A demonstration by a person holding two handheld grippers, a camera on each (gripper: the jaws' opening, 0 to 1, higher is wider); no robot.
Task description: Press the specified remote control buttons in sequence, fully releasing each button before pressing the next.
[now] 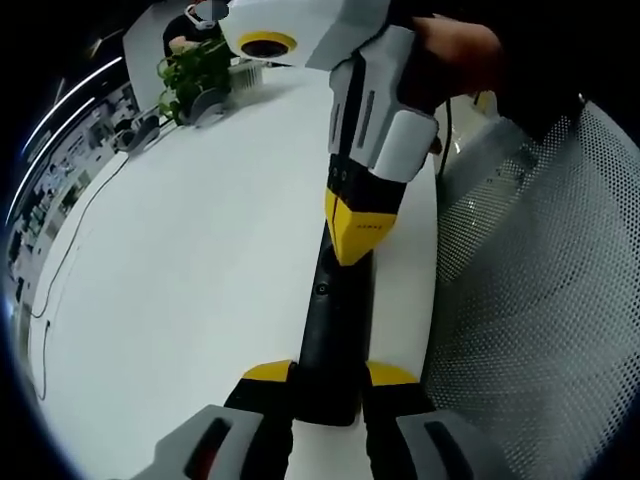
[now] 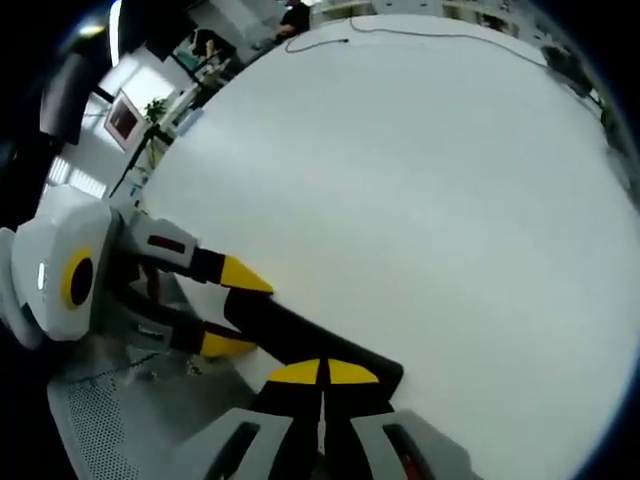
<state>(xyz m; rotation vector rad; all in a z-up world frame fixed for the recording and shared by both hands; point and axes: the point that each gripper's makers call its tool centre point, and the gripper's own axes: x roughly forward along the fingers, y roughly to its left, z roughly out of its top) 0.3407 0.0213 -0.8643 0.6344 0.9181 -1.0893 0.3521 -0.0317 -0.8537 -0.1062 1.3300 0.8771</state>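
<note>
A long black remote control (image 1: pixel 335 310) lies on the white table (image 1: pixel 200 270), near its edge. My left gripper (image 1: pixel 330 375) is shut on the remote's near end, one yellow tip on each side. My right gripper (image 1: pixel 355 230) comes down from above, jaws together, and its yellow tips rest on the remote's upper face. In the right gripper view, my right gripper (image 2: pixel 324 372) is shut over the remote control (image 2: pixel 290 330), and the left gripper (image 2: pixel 235 310) holds the remote's far end from the left. Which button lies under the tips is hidden.
A white mesh chair back (image 1: pixel 540 300) stands close beside the table edge. A potted plant (image 1: pixel 195 70) and a thin cable (image 1: pixel 70 250) sit at the table's far side. Wide bare table surface (image 2: pixel 420 180) stretches beyond the remote.
</note>
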